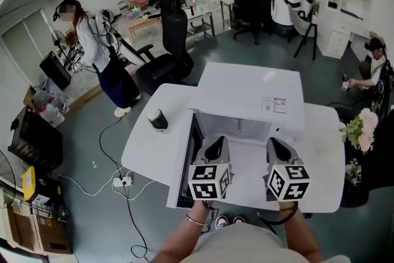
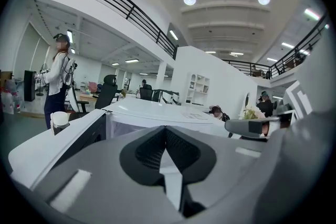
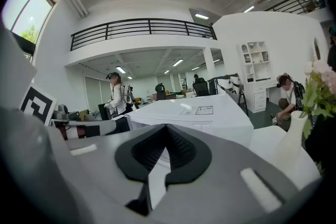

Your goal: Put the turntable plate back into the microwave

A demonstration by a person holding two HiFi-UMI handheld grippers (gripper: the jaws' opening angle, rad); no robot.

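Step in hand, by my read, was the wrap-up: left gripper (image 1: pixel 215 146) and right gripper (image 1: pixel 278 146) hung side by side just in front of the open microwave (image 1: pixel 252 89), both w/ jaws fully together and nothing betw. them, so neither carried anything. To do it well: hold both grippers level and back them straight out of the opening w/o brushing the cavity walls or the door (image 1: pixel 186 163), which stood swung open at the left. Then check the plate sits flat and centred on its hub before closing up; if it rocks, re-seat it, don't push. As for the turntable plate, it couldn't be made out for sure. None showed on the table (image 1: pixel 144 151), and only a pale curved rim (image 1: pixel 237 127) deep in the cavity hinted at it, prob. clear glass lying flat on the cavity floor, so approx. in place. Glass like that would likely be slippery and easy to chip. Cup (image 1: pixel 157 120) stood on the table left of the door, well clear.
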